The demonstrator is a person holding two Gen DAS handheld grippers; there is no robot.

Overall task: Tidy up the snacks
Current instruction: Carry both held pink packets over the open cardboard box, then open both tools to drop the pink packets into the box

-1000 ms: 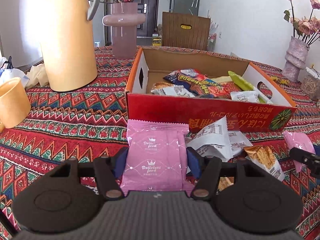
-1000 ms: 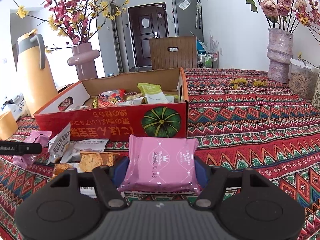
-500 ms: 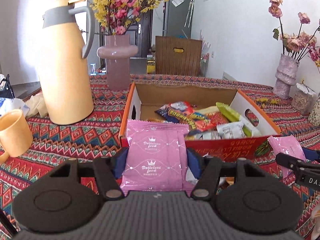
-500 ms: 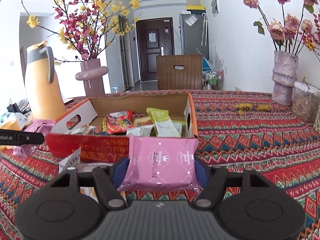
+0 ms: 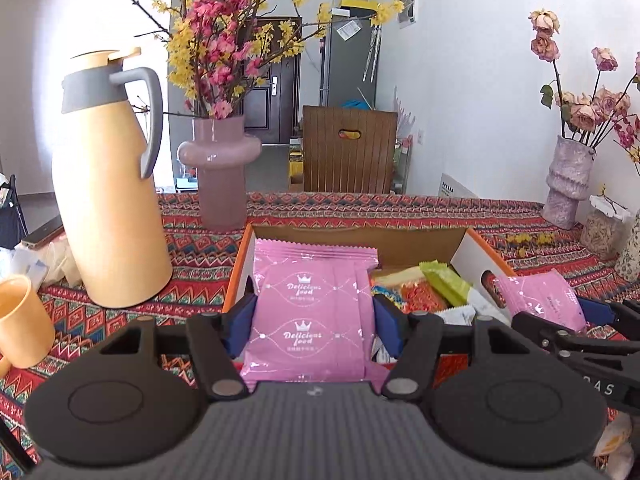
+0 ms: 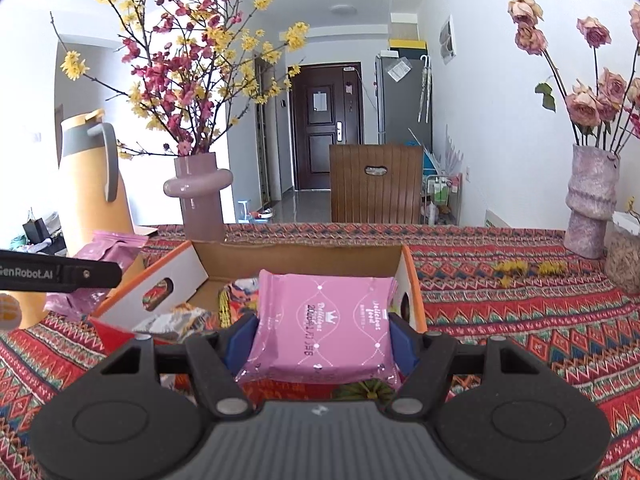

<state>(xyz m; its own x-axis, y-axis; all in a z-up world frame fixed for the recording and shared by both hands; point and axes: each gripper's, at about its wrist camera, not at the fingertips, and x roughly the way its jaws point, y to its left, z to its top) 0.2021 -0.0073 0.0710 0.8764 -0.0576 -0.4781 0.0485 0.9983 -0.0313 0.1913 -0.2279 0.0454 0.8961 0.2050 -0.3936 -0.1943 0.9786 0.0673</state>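
My left gripper (image 5: 315, 322) is shut on a pink snack packet (image 5: 310, 312), held upright above the near left end of the open cardboard box (image 5: 352, 236). My right gripper (image 6: 319, 342) is shut on a second pink packet (image 6: 324, 328), over the box's (image 6: 296, 254) near right corner. Several snack packets (image 5: 432, 288) lie inside the box. In the left wrist view the right gripper (image 5: 576, 320) and its pink packet (image 5: 538, 298) show at the right. The left gripper's arm (image 6: 60, 276) and its pink packet (image 6: 108, 248) show at the left of the right wrist view.
A tall yellow thermos jug (image 5: 108, 184) and an orange cup (image 5: 20, 324) stand left of the box. A pink vase (image 5: 220, 176) with blossoms stands behind it. A pale vase with roses (image 6: 592, 204) and a jar (image 6: 624, 256) stand at the far right on the patterned tablecloth (image 6: 520, 312).
Both grippers have risen with their pink packets and tilted up, coming from in front of the box to over its near edge. The loose packets on the cloth have dropped out of view.
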